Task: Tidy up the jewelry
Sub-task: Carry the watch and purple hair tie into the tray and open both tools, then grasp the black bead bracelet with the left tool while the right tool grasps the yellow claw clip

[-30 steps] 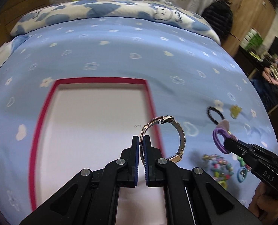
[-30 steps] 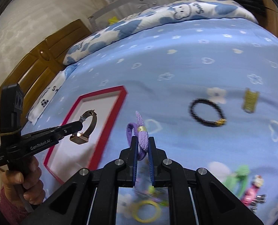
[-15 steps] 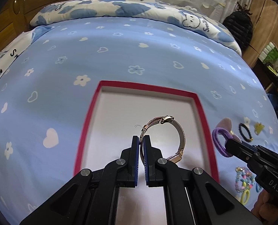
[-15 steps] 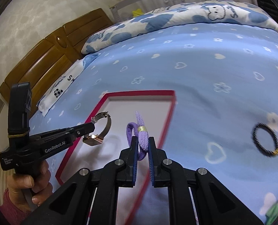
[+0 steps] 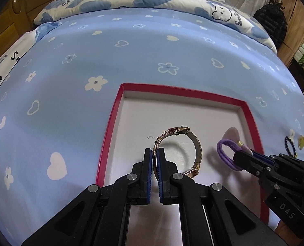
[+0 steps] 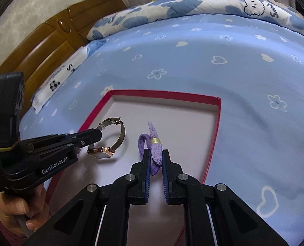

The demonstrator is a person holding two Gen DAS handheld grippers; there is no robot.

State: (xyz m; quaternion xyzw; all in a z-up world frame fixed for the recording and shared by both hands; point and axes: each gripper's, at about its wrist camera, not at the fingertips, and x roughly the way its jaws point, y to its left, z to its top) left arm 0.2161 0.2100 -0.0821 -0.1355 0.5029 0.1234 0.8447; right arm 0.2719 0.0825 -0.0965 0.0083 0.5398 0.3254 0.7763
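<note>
Left gripper (image 5: 154, 155) pinching the strap of a gold watch (image 5: 184, 149); right gripper (image 6: 156, 160) pinching a purple hair tie (image 6: 152, 145), both hanging above the white floor of the red-rimmed box (image 5: 111, 127) on the bed. Lower each close to the floor and well apart before letting go (tangling seems the risk). A second ago both hung nearer the box's right rim, the tie outside it.

Tray (image 5: 111, 135) floor seemingly bare; red rim low all round

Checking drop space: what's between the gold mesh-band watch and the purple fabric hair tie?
Nothing: only the red-rimmed box's bare white floor lies between watch and hair tie, per the right wrist view.
</note>
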